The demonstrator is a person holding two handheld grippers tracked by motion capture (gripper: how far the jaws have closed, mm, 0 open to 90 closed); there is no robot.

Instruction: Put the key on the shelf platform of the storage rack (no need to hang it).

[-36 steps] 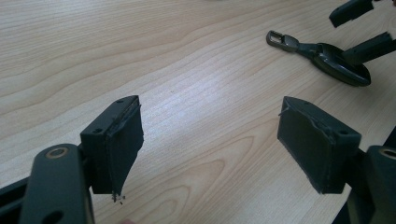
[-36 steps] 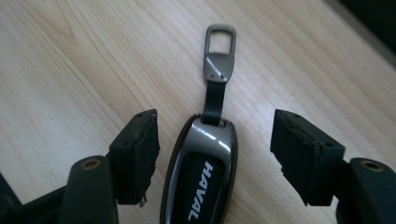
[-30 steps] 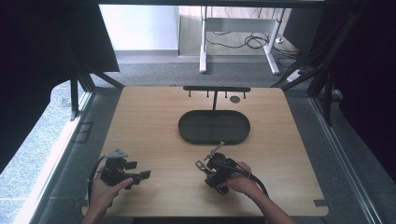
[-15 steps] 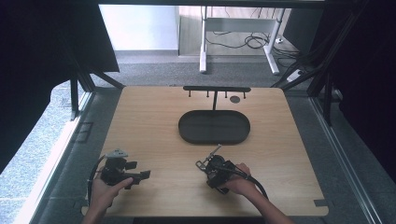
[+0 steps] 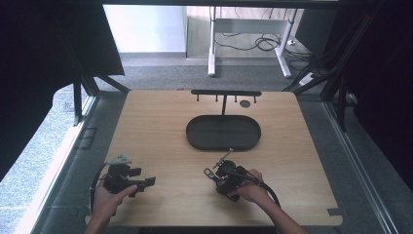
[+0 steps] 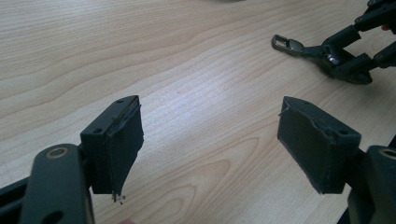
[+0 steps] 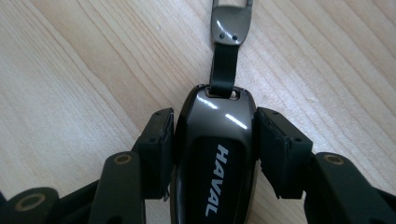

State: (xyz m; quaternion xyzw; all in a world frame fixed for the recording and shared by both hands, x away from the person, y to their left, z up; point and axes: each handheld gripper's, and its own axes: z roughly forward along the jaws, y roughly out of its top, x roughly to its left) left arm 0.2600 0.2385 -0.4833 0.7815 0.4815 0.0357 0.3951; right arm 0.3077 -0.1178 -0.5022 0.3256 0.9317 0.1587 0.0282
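Key fob (image 7: 215, 154), lettered HAVAL, clamped in right tongs (image 7: 212, 140).

Bare tabletop (image 5: 146, 126) at left — oval tray (image 5: 223, 132), rack (image 5: 225, 93) mid-back.

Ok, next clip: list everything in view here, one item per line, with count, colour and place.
table: one, light wood, centre.
tray: one, black, oval, far middle of table.
rack: one, black bar with pegs, behind tray.
key fob: one, glossy dark, lettered HAVAL, strap with metal clasp, between the right gripper's jaws.
desk legs: white, floor beyond table.
left gripper: black, open, near-left, in left hand.
right gripper: black, shut on fob, in right hand.
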